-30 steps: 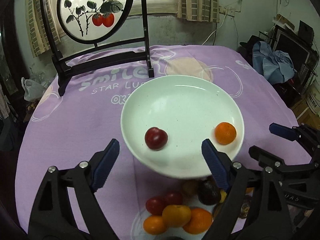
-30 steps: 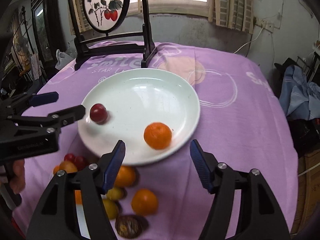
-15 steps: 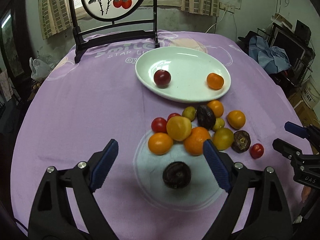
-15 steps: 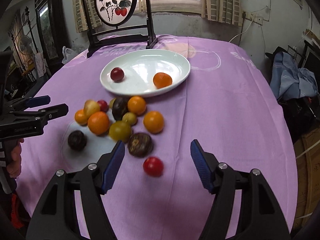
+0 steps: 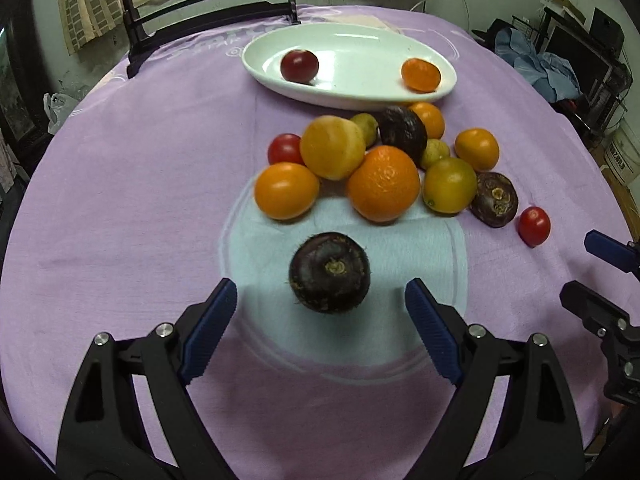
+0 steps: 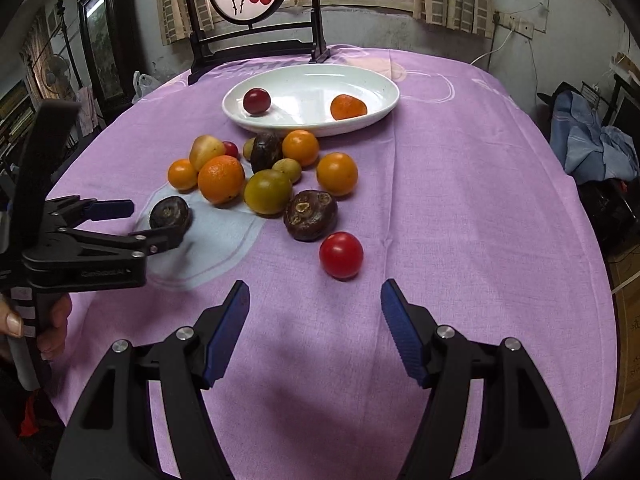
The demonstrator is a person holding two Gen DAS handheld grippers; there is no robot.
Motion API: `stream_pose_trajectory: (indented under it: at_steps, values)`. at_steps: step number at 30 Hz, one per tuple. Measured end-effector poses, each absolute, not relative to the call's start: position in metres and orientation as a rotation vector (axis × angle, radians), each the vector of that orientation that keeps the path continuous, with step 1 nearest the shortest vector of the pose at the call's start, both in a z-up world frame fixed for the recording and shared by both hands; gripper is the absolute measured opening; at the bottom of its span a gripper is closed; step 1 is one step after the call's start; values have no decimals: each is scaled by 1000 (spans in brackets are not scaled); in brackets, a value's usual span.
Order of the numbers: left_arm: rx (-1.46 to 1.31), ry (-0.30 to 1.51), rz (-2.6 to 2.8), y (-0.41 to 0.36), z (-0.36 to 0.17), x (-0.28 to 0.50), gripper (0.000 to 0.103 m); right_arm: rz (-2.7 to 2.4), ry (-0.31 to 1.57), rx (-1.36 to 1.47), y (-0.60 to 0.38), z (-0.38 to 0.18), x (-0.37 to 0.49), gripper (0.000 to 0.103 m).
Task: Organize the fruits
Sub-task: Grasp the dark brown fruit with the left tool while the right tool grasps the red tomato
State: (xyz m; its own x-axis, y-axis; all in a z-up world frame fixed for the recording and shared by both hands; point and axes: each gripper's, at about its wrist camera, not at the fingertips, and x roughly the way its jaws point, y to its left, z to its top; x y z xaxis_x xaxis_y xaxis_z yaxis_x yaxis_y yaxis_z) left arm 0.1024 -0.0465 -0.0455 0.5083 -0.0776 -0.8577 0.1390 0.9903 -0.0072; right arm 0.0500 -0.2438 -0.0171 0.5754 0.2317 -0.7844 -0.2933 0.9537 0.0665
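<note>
A white plate [image 5: 360, 92] [image 6: 372, 120] on the purple cloth holds a dark red plum [image 5: 299, 65] [image 6: 256, 101] and a small orange [image 5: 421, 75] [image 6: 348, 107]. Several oranges, yellow-green fruits, dark purple fruits and red tomatoes lie in a pile in front of it. My left gripper [image 5: 320, 300] [image 6: 140, 224] stands open, its pads either side of a lone dark purple fruit [image 5: 329, 272] [image 6: 170, 213] without touching it. My right gripper [image 6: 316, 300] [image 5: 592, 268] is open just short of a red tomato [image 6: 341, 255] [image 5: 534, 226].
A black wooden stand [image 6: 256, 46] with a round painted screen stands at the table's far edge behind the plate. The round table drops off on all sides; blue clothes [image 6: 592, 148] lie on furniture to the right. A hand [image 6: 24, 320] grips the left tool's handle.
Both grippers have pulled back from over the plate toward the near side and sunk lower. The fruit pile now lies ahead of them, the dark fruit between the left pads.
</note>
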Motion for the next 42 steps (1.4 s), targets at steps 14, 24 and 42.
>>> stream_pose_trajectory:
  at_steps: [14, 24, 42]
  values:
    - [84, 1015, -133, -55, -51, 113, 44, 267, 900, -102, -246, -17, 50, 68]
    - [64, 1019, -150, -43, -48, 102, 43, 207, 955, -139, -244, -38, 87, 68]
    - [68, 1011, -146, -30, -41, 96, 43, 269, 1002, -75, -242, -48, 105, 29]
